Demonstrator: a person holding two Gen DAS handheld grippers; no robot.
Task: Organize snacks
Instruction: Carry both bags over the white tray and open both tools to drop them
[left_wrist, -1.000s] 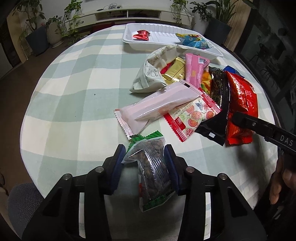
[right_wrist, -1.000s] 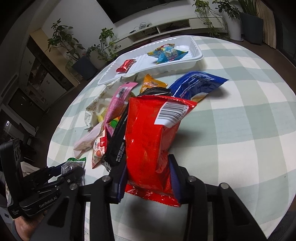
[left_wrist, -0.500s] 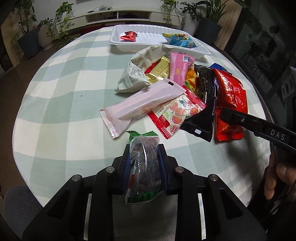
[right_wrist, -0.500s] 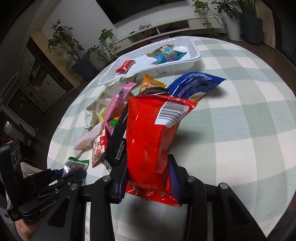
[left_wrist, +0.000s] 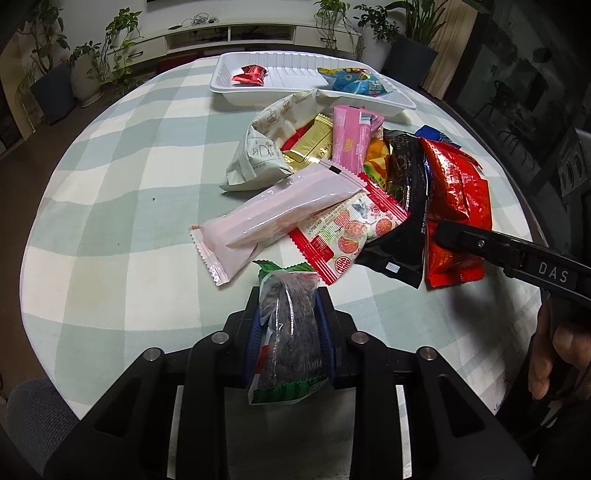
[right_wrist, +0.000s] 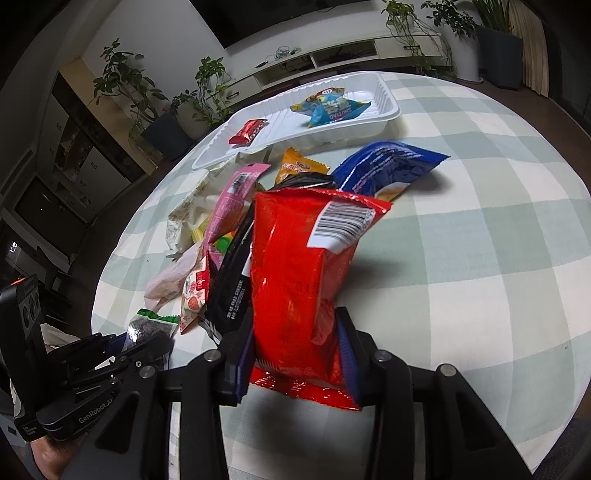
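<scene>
A clear, green-edged packet of dark snacks (left_wrist: 291, 332) stands squeezed between the blue pads of my left gripper (left_wrist: 289, 297) near the table's front edge; the jaws are opening slightly but still press on it. My right gripper (right_wrist: 295, 325) holds a red crinkly bag (right_wrist: 295, 258) upright by its lower end, its jaws also easing open with the pads against the bag. The left wrist view shows that red bag (left_wrist: 458, 192) at the right of the pile. A white tray (left_wrist: 229, 79) at the far side holds a small red packet (left_wrist: 249, 75) and a blue packet (left_wrist: 351, 81).
Between the grippers and the tray lies a pile: a pale pink long packet (left_wrist: 280, 210), a red-and-white candy packet (left_wrist: 347, 229), a black packet (left_wrist: 402, 206), a pink packet (left_wrist: 351, 136), a gold bar (left_wrist: 310, 144), a white paper bag (left_wrist: 262, 147), and a blue bag (right_wrist: 388, 170). The round table wears a checked cloth (left_wrist: 110, 184).
The left jaws, which stood apart around the dark snack packet, have closed and squeezed it. The right gripper has kept the red bag where it was.
</scene>
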